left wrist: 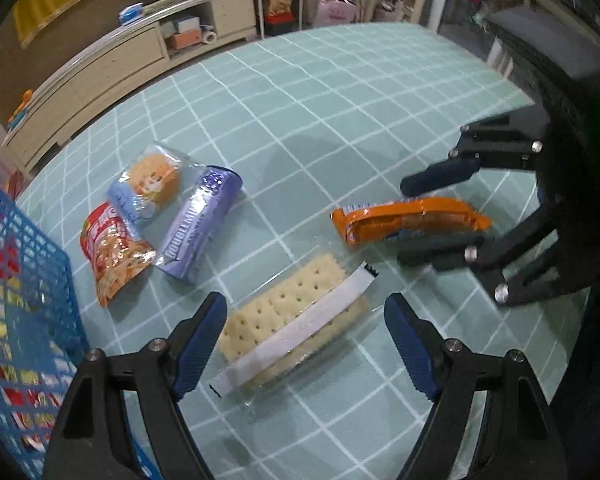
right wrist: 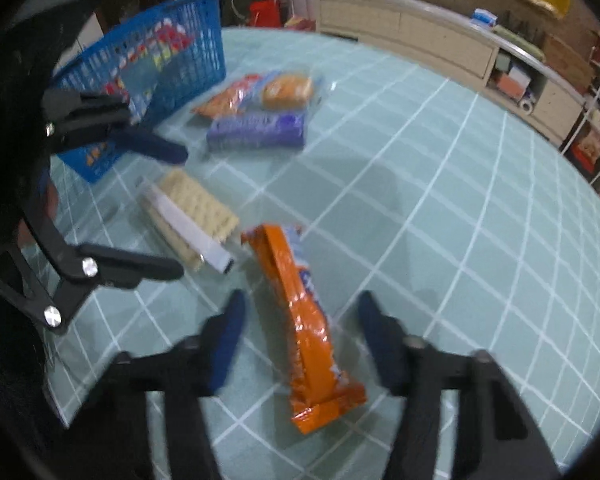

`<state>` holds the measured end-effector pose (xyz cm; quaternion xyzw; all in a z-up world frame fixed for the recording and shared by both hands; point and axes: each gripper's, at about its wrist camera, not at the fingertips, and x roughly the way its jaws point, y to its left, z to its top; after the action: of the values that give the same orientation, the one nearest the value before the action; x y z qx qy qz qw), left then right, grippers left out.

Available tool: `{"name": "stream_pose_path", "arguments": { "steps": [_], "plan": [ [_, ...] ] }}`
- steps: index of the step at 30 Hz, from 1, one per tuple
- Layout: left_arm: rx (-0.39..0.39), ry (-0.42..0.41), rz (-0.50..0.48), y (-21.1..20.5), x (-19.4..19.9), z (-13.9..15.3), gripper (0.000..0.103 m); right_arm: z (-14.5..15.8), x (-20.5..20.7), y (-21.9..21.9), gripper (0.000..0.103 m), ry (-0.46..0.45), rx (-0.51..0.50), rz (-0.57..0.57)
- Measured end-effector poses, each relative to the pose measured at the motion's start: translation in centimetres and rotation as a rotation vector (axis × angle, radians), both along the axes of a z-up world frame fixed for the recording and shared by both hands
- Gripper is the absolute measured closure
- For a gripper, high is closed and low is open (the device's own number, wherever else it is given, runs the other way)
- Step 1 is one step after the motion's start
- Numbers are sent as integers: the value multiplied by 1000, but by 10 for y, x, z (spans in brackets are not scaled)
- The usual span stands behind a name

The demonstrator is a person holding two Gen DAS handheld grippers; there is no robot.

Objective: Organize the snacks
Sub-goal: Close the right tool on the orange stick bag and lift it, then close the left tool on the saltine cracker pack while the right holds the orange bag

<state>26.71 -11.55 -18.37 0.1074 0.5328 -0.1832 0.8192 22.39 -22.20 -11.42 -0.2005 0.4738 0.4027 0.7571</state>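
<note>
A clear pack of pale crackers (left wrist: pixel 292 320) with a white strip lies on the green checked cloth between the open fingers of my left gripper (left wrist: pixel 304 316); it also shows in the right wrist view (right wrist: pixel 192 216). An orange snack packet (right wrist: pixel 304 320) lies between the open fingers of my right gripper (right wrist: pixel 300 320); in the left wrist view the packet (left wrist: pixel 408 220) sits between that gripper's fingers (left wrist: pixel 404 220). A purple pack (left wrist: pixel 200 220), a clear bun pack (left wrist: pixel 152 184) and a red-orange bag (left wrist: pixel 116 252) lie together beside the blue basket (left wrist: pixel 24 280).
The blue mesh basket (right wrist: pixel 160 64) holds several small snack packs at the table's edge. The green checked cloth (left wrist: pixel 340 100) stretches beyond the snacks. A long beige cabinet (right wrist: pixel 440 36) stands past the table.
</note>
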Motion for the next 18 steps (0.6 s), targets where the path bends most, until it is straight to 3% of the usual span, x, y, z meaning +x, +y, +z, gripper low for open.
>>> {"name": "stream_pose_path", "arguments": {
  "steps": [1,3,18],
  "plan": [
    [8,4,-13,-1,1,-2,24,1,-2,0,70,-5,-4,4],
    [29,4,-40,-2,2,-3,24,3,0,-5,80,18,9,-14],
    [56,45,-87,3,19,-18,23,6,-1,-16,82,94,71,-63]
  ]
}}
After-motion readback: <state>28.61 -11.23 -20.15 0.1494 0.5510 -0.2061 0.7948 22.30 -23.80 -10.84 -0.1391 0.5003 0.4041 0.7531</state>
